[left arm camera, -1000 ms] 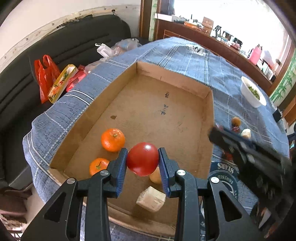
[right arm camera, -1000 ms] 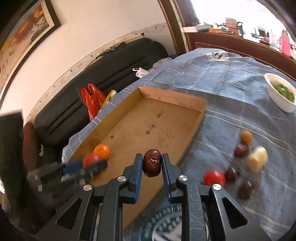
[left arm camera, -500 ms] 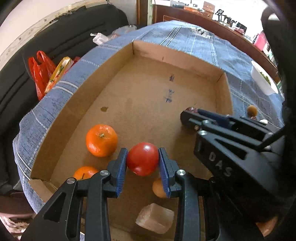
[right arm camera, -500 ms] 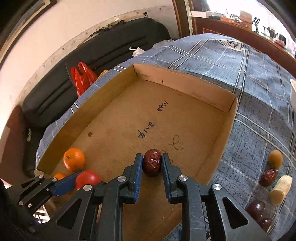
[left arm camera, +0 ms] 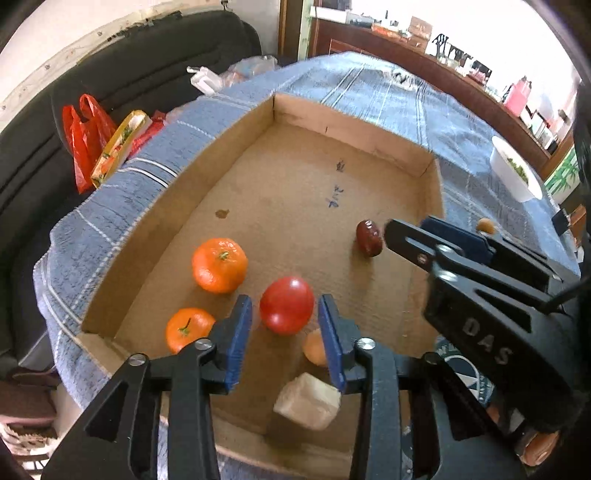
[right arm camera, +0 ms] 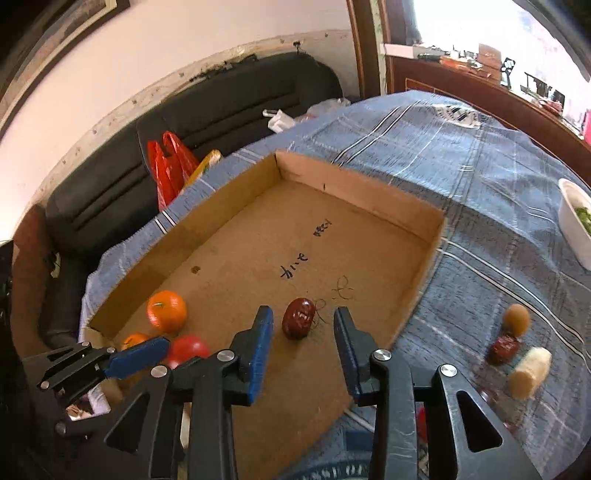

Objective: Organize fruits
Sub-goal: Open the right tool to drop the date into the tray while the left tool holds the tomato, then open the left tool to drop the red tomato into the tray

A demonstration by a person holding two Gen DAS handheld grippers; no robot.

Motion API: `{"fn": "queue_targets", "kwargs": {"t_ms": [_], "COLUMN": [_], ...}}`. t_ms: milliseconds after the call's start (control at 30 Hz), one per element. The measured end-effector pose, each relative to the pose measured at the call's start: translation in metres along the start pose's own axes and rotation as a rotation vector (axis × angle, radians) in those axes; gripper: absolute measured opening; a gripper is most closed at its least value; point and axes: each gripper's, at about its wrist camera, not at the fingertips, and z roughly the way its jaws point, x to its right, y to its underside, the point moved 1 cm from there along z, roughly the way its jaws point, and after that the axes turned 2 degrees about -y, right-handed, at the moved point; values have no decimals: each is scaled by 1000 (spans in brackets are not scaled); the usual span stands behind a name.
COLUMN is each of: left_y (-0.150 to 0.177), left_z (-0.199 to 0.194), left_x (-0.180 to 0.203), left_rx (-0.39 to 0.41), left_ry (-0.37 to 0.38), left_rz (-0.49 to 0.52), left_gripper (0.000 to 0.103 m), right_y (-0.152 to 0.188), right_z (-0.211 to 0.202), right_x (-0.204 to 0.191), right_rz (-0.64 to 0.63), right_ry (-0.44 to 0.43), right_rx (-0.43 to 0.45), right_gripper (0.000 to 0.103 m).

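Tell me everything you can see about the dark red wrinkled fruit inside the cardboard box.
The dark red wrinkled oval fruit, like a dried date, has glossy creased skin with pale highlights. It lies on the floor of the shallow brown cardboard box, near handwritten ink marks. It sits between the blue pads of the right hand-held gripper, whose jaws are opening, with a gap on each side. Nothing else touches it.

a black sofa (right arm camera: 207, 110) stands ahead and to the left of the fingers, against a white wall (right arm camera: 155, 44). ahead and to the right, a dark wooden sideboard (left arm camera: 424, 66) runs under a very bright window (left arm camera: 480, 33).
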Motion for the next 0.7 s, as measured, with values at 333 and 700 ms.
{"fn": "queue_targets", "kwargs": {"t_ms": [333,700], "left_y": [15,36], "left_z": [-33,-45], "left_x": [18,58], "left_rx": [52,59], "left_ry": [56,47], "left_rz": [-2,60], "left_gripper": [43,43], "right_y": [40,87], "right_z": [-66,-122], "right_x": [36,78], "right_rz": [131,240], "right_ry": [-17,32], "right_rx": [69,107], "right_gripper": [41,45]}}
